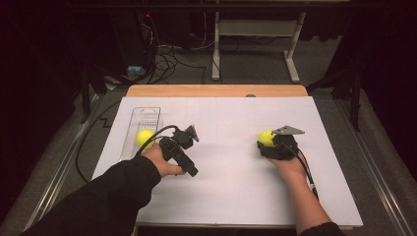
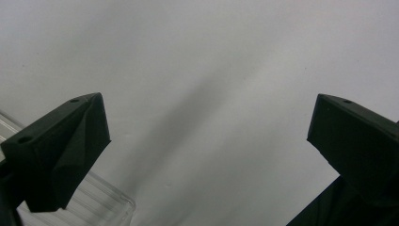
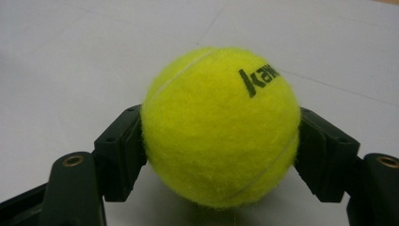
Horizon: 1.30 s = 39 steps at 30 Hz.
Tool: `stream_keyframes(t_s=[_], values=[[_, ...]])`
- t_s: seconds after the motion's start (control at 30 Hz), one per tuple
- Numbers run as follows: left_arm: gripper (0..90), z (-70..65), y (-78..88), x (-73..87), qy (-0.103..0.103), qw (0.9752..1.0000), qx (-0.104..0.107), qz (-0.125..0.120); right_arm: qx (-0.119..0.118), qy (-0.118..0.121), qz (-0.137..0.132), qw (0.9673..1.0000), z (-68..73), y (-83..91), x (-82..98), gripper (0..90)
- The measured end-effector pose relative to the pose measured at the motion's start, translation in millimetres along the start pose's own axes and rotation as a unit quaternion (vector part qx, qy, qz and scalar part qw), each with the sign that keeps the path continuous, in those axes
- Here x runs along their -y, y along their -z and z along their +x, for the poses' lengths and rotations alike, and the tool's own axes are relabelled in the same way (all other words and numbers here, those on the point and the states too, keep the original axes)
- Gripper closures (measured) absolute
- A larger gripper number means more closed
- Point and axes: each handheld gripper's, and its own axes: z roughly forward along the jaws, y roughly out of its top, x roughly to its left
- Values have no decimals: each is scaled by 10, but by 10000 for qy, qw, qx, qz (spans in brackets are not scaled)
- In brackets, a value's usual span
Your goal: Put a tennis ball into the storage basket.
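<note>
High view: a fuzzy yellow ball (image 1: 144, 137) sits in the clear plastic tray (image 1: 146, 114); right of the tray, your right hand-held gripper (image 1: 268, 142) clamps another fuzzy ball (image 1: 266, 137); your left hand-held gripper (image 1: 189, 132) gapes empty.

— Where was there room on the worktop (image 1: 221, 196)?

— The white middle between the left tool (image 1: 189, 135) and right tool (image 1: 268, 142) lay bare, as did the far strip.

— What blocked the way?

— A clear tray (image 1: 145, 118) at the left edge with a tennis ball (image 1: 144, 137) beside it; another tennis ball (image 3: 220, 126) filled the right tool's jaws.
</note>
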Motion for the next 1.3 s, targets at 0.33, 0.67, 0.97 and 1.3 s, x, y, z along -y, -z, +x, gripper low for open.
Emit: stream_keyframes(t_s=[0.33,0.67,0.97,1.3], values=[[4,-17,28,26,-25,10000,-31,-15,-282,143,-538,9981,223,396,91,269],[5,-34,56,50,1,10000,-31,-51,-563,161,-759,9954,404,647,312,269],[4,-39,75,67,2,10000,-27,-51,-801,246,-830,9930,512,829,577,269],[4,-65,53,63,-48,10000,12,-23,-881,268,-971,9910,575,935,605,269]])
